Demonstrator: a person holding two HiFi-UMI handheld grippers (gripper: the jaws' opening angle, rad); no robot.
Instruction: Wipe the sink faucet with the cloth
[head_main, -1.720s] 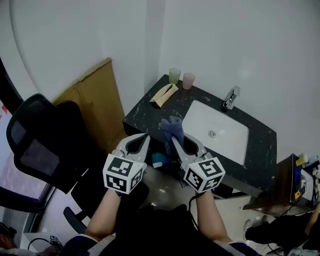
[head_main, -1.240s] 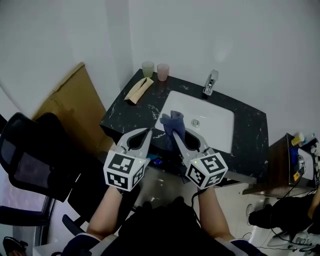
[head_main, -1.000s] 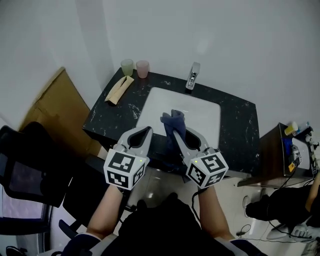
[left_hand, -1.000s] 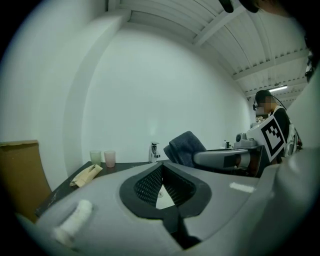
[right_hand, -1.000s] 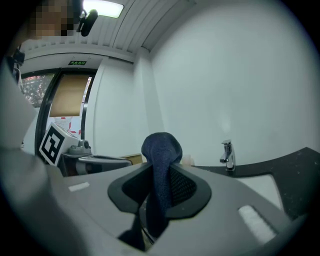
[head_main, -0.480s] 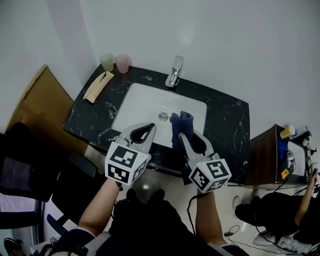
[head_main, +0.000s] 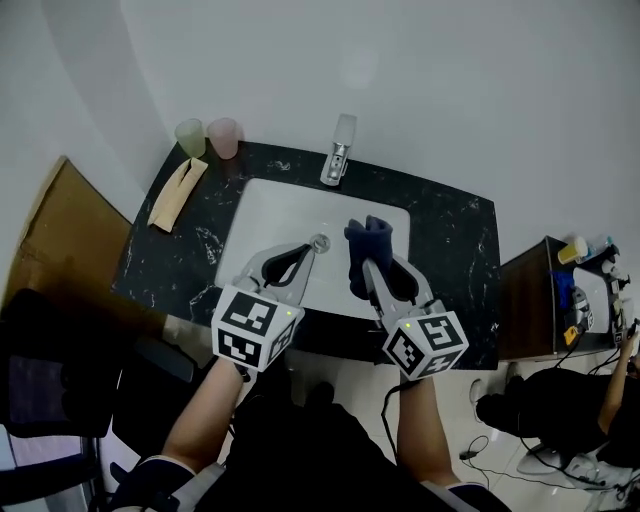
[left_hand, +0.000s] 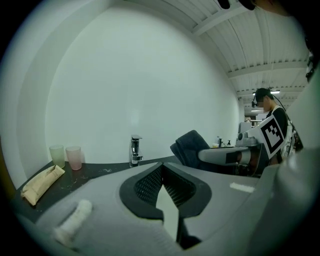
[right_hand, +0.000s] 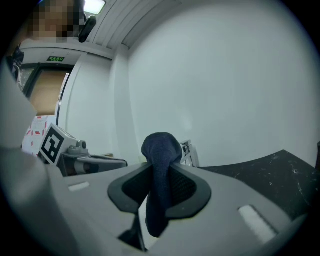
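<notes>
Dark blue cloth (head_main: 368, 235) stood bunched in the right gripper (head_main: 365, 265), its jaws clamped on it, above the white sink (head_main: 265, 215) near the counter (head_main: 455, 250) front edge. The left gripper (head_main: 306, 252) had its jaws together, empty. The faucet (head_main: 337, 163) stood at the back edge, well apart from the cloth.

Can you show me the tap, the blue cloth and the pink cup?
tap (head_main: 338, 157): head view, middle of its body.
cloth (right_hand: 160, 148): right gripper view, bunched top.
pink cup (head_main: 223, 138): head view, its side.
</notes>
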